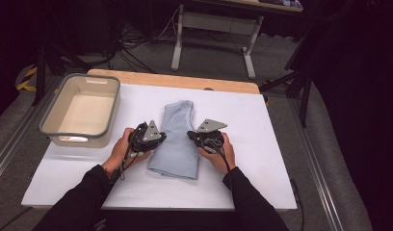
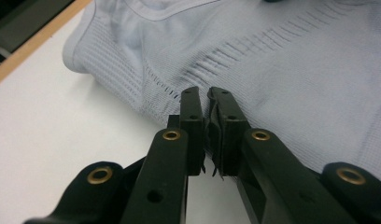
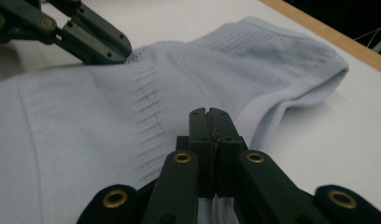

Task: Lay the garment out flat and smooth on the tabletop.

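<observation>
The pale blue top (image 1: 177, 139) lies folded into a narrow strip mid-table. The left gripper (image 1: 158, 138) and right gripper (image 1: 192, 136) both have jaws pinching its side edges. Looks like another fold's left, then probably the bin (image 1: 81, 109).

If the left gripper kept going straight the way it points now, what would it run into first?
Most likely more of the folded light blue garment: the left gripper is shut at its near edge and points across it. Past the cloth, the right gripper sits roughly in line, though depth is hard to judge.
</observation>
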`<state>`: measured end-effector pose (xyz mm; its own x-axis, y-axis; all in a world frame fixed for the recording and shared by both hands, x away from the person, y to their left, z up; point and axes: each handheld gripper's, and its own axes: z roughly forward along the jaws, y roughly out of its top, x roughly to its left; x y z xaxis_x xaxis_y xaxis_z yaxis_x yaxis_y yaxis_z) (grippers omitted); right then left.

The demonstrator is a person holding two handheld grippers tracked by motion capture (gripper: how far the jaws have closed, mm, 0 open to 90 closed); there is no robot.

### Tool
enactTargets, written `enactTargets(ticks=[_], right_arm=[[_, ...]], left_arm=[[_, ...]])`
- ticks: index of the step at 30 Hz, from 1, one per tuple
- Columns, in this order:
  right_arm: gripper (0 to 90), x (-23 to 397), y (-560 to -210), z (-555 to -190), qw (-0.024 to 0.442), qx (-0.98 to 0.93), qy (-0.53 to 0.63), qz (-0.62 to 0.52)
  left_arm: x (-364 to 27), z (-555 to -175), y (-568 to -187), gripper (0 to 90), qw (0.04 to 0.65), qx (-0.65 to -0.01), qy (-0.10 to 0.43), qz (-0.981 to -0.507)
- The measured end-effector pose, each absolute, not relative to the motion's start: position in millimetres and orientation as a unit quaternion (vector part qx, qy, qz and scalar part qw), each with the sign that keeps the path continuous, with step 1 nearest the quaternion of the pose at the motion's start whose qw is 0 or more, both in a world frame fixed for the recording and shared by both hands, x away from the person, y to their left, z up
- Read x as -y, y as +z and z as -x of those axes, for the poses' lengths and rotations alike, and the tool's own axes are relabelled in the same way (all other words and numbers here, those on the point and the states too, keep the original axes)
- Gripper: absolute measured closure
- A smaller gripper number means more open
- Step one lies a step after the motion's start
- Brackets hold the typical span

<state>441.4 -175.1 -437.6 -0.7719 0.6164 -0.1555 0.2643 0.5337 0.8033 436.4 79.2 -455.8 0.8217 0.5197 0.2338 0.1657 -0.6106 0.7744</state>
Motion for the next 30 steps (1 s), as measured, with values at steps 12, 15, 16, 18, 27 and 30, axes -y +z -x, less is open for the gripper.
enactTargets(ticks=[12,15,16,18,27,30], right_arm=[[88.6,191.7,-460.3,-435.6,0.223,-0.858,0.381,-0.264],[88.6,191.5,-461.3,-435.4,0.226,-0.858,0.380,-0.262],[88.4,190.6,-460.9,-435.1,0.228,-0.859,0.377,-0.260],[87.3,190.1,-458.6,-434.0,0.233,-0.859,0.376,-0.259],[80.3,197.5,-449.3,-427.7,0.251,-0.853,0.369,-0.271],[78.1,199.4,-447.5,-423.7,0.252,-0.854,0.367,-0.269]], left_arm=[[-73.2,-436.0,-465.6,88.4,0.370,-0.199,0.210,-0.883],[-74.3,-435.9,-464.9,88.3,0.376,-0.202,0.210,-0.880],[-75.8,-435.4,-463.3,87.4,0.380,-0.207,0.212,-0.876],[-79.8,-434.0,-458.4,81.0,0.392,-0.215,0.214,-0.868],[-104.2,-404.3,-444.0,60.4,0.413,-0.196,0.198,-0.867],[-112.5,-393.5,-444.6,54.5,0.416,-0.190,0.189,-0.869]])
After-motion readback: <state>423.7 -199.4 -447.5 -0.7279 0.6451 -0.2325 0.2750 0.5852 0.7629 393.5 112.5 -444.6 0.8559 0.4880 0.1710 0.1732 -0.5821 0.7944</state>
